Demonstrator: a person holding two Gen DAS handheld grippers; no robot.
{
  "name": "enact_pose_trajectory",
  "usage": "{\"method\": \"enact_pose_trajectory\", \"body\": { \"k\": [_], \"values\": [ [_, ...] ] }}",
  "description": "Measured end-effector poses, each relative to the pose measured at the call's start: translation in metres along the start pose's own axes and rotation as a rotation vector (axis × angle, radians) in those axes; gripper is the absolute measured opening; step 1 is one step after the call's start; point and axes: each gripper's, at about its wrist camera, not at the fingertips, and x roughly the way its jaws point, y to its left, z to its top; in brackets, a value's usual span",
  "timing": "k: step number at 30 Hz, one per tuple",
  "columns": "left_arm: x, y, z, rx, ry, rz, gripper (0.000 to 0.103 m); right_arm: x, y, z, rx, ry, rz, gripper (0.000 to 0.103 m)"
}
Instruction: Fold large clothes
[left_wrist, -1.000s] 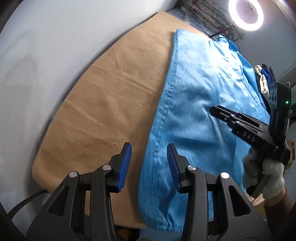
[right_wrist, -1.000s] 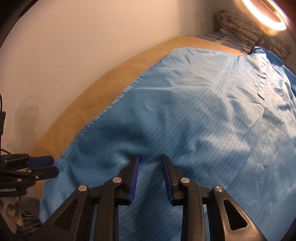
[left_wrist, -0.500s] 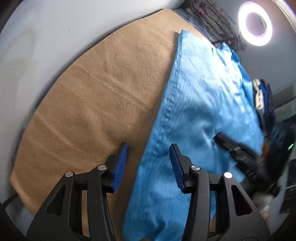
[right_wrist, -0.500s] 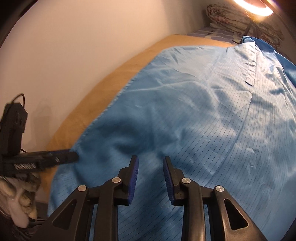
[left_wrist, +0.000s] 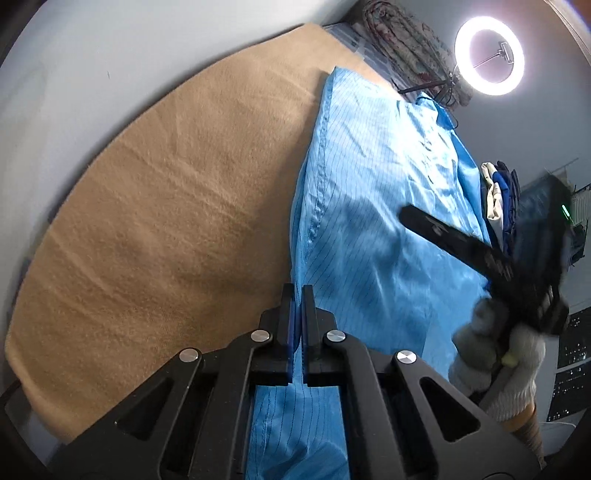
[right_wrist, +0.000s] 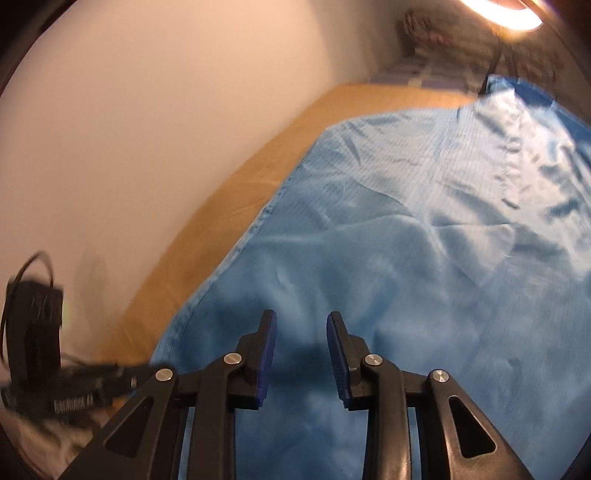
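Note:
A large light-blue garment with thin dark stripes (left_wrist: 373, 206) lies on a tan blanket (left_wrist: 177, 206); it fills the right wrist view (right_wrist: 406, 240). My left gripper (left_wrist: 297, 295) is shut on the garment's near left edge, with blue cloth running down between its fingers. My right gripper (right_wrist: 301, 332) is open and empty just above the cloth near its lower end. In the left wrist view the right gripper (left_wrist: 461, 240) shows over the garment's right side, held by a gloved hand (left_wrist: 498, 350).
A pale wall (left_wrist: 110, 55) runs along the blanket's left side. A lit ring lamp (left_wrist: 489, 62) and patterned bedding (left_wrist: 406, 40) are at the far end. Folded dark and white clothes (left_wrist: 498, 199) lie to the right of the garment.
My left gripper has moved onto the garment's left edge and shut on it. My right gripper has opened a little wider and stays over the cloth.

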Motion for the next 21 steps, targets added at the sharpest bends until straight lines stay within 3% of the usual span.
{"method": "enact_pose_trajectory", "body": {
  "k": [1,2,3,5,8,16,19,21],
  "values": [
    [-0.002,-0.003,0.000,0.009,-0.007,0.004,0.000,0.004,-0.001,0.005,0.026,0.008,0.012,0.031],
    [-0.003,-0.005,-0.001,0.019,-0.011,0.009,0.000,0.006,-0.001,0.010,0.045,0.011,0.019,0.039],
    [-0.003,-0.007,-0.001,0.030,-0.015,0.018,0.000,0.009,0.000,0.016,0.072,0.017,0.039,0.057],
    [-0.004,-0.011,-0.003,0.047,-0.021,0.033,0.000,0.015,0.005,0.026,0.105,0.032,0.075,0.073],
    [-0.003,-0.014,-0.004,0.059,-0.022,0.037,0.000,0.027,0.023,0.040,0.089,0.056,0.060,0.073],
    [-0.004,-0.020,-0.005,0.076,-0.030,0.035,0.000,0.081,0.081,0.063,-0.028,0.195,-0.101,0.067],
    [-0.003,-0.023,-0.005,0.082,-0.026,0.031,0.000,0.100,0.094,0.061,-0.091,0.242,-0.189,0.051],
    [-0.003,-0.025,-0.005,0.090,-0.025,0.025,0.000,0.107,0.098,0.056,-0.150,0.248,-0.265,0.028]
  ]
}}
